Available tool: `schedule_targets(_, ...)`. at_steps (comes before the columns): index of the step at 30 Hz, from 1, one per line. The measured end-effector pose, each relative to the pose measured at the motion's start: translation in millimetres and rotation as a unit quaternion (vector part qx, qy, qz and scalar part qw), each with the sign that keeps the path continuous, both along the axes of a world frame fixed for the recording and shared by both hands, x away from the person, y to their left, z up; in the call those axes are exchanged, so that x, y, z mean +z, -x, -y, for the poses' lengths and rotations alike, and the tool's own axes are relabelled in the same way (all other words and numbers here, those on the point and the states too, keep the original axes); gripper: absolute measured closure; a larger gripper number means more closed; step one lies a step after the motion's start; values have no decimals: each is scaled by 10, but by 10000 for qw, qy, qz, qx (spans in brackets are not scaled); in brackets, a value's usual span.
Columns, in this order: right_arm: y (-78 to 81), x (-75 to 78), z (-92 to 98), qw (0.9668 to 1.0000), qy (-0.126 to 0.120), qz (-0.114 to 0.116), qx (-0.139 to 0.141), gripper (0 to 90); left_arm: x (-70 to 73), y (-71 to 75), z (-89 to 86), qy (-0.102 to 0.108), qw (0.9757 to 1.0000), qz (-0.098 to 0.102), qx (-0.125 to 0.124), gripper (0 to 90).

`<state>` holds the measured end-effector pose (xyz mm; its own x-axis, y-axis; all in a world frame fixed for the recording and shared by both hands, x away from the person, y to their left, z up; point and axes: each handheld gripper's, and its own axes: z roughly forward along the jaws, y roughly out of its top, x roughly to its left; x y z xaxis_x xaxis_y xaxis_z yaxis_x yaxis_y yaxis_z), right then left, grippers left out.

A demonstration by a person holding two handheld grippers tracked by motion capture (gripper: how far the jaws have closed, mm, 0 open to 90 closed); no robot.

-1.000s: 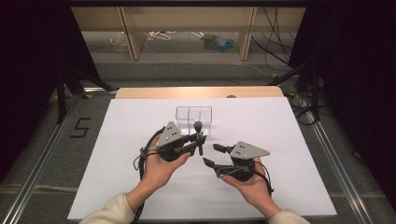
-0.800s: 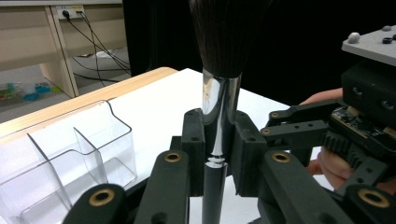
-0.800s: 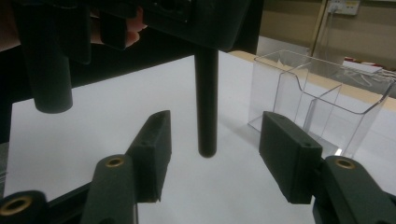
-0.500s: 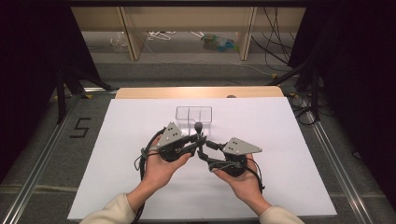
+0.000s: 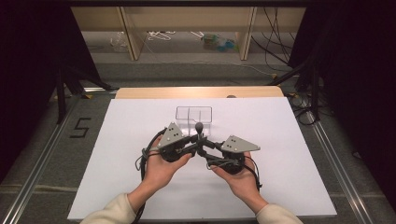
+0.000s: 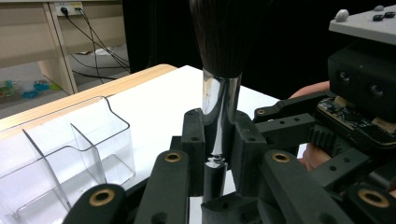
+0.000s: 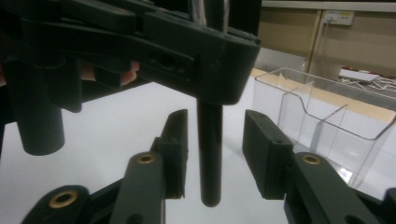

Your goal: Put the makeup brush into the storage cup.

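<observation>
We have one makeup brush, upright, bristles up, long axis vertical. Left gripper is clamped on its shiny ferrule, pads either side. The black handle hangs below that grip and runs straight down between the jaws of the right gripper, which sits under the left one. Right jaws have just been closing, but there are gaps on both sides of the handle, so no contact yet. Brush sits over the white table, just in front of one clear organizer with several compartments. Counts: one brush, one organizer, two grippers. Handover looks like the step in hand.
</observation>
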<state>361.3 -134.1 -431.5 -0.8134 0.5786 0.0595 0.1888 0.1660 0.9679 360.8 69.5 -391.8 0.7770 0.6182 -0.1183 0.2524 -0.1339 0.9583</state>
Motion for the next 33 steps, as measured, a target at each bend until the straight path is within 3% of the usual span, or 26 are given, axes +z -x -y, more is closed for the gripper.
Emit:
schedule_targets(1, 9, 7, 1, 9999, 50, -103, 43, 646, 0, -4, -3, -28, 10000, 30, -16, 775)
schedule_targets(6, 6, 10, -12, 10000, 1, -33, 16, 722, -2, 0, 0, 2, 10000, 7, 5, 774)
schedule_targets(10, 2, 18, -12, 9998, 28, -118, 124, 778, -5, -2, 2, -6, 10000, 24, -4, 774)
schedule_targets(16, -2, 26, -25, 9999, 40, -94, 128, 794, -5, -10, -9, 33, 10000, 9, -2, 774)
schedule_targets(20, -4, 48, -28, 9998, 73, -78, 141, 795, -4, -17, -25, 196, 9998, -54, -45, 758)
schedule_targets(24, -14, 51, -23, 9999, 110, -60, 116, 795, 26, -6, -57, 315, 9994, 68, -99, 599)
schedule_targets(26, -20, 51, -9, 9999, 142, -25, -9, 795, 43, 11, -80, 353, 9991, 200, -146, 511)
schedule_targets(28, -32, 62, 17, 9998, 170, -28, 34, 795, 56, 29, -111, 351, 9986, 320, -232, 443)
schedule_targets(33, -41, 84, 51, 9998, 178, -39, -53, 795, 40, 99, -230, 382, 9977, 447, -340, 334)
